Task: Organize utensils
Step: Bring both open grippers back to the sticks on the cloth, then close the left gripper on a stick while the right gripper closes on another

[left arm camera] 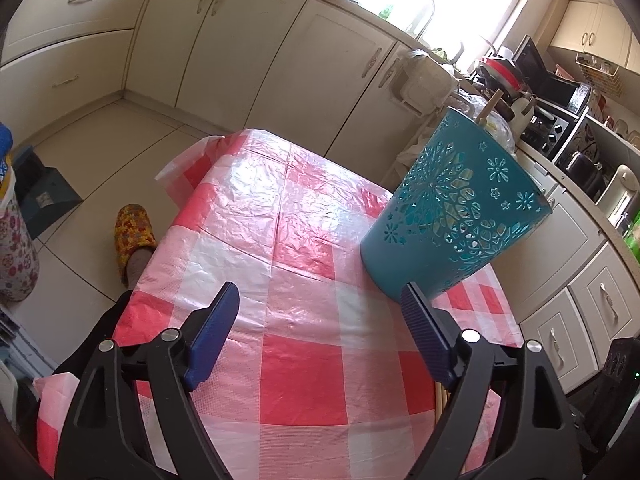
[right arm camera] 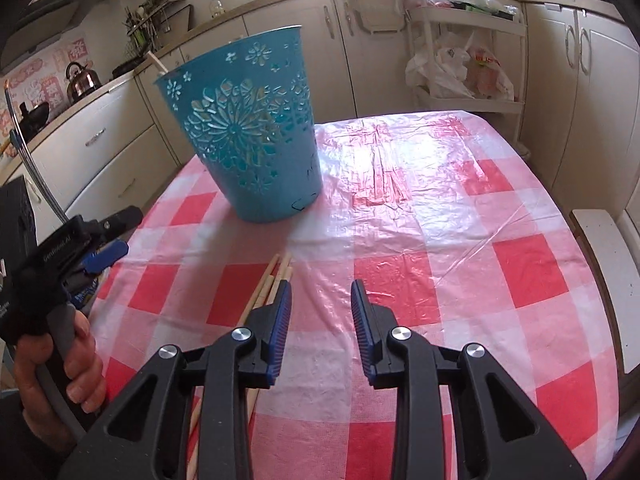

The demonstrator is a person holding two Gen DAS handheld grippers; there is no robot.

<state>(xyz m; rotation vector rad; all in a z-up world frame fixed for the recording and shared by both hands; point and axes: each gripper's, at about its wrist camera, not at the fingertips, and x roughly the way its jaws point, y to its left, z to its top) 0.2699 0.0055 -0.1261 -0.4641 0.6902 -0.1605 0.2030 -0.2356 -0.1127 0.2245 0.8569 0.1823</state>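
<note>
Ahead, both grippers' jaws stand apart over bare tablecloth point(right arm camera: 420, 208), basket point(right arm camera: 256, 128) near its left edge.

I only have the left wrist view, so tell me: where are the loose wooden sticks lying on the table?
Observer: The wooden sticks lie on the checked tablecloth, nearer the right wrist camera than the teal bin.
Operator: Is the right gripper on them?
Observer: No. The right gripper is open with nothing between its fingers; the sticks run just outside the finger on the picture's left.
Operator: What is at my gripper's handle?
Observer: A hand grips the handle of the left gripper, beside the table's edge.
</note>
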